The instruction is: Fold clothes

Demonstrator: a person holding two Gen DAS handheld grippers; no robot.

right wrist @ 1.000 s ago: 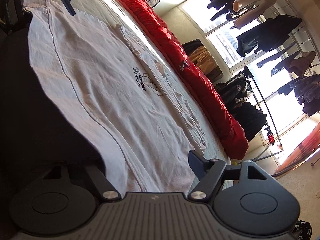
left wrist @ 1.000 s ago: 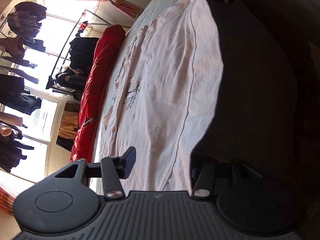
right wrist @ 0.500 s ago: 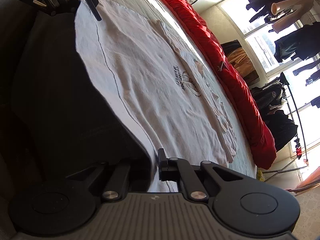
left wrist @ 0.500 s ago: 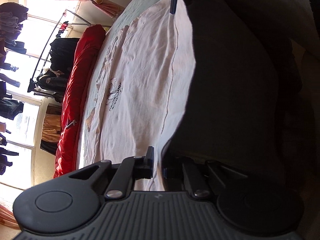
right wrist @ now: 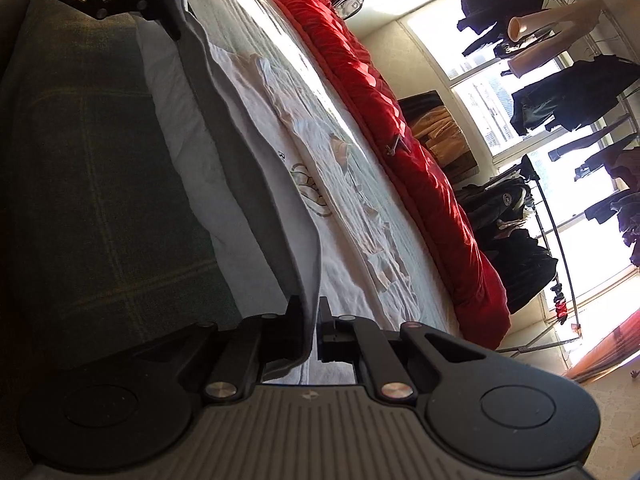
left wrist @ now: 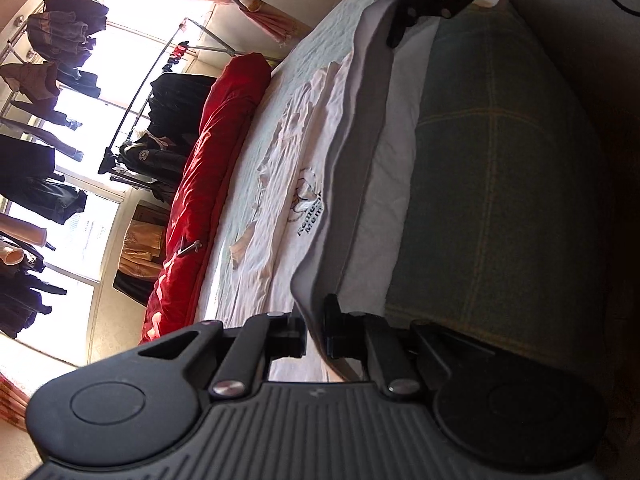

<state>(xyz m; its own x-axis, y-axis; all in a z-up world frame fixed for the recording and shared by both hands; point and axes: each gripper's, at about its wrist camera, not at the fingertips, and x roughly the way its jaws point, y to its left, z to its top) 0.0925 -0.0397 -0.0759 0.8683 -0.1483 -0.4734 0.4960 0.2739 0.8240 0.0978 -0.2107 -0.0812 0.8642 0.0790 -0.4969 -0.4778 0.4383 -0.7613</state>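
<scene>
T-shirt (left wrist: 288,216), white with a printed logo, lay spread on the bed (left wrist: 500,184), its hem edge pinched at 2 corners. The left gripper (left wrist: 314,338) had its fingers closed tight on 1 corner of the hem, and the right gripper (right wrist: 310,336) had its fingers closed tight on the other; the cloth between them was raised off the bed as a shadowed flap. The shirt's long axis ran from the held hem away toward the window (right wrist: 500,92). A rolled red quilt (left wrist: 208,184) lay along the far side of the bed beside the collar end. Dark clothes hung on a rack (right wrist: 560,240) past it.
</scene>
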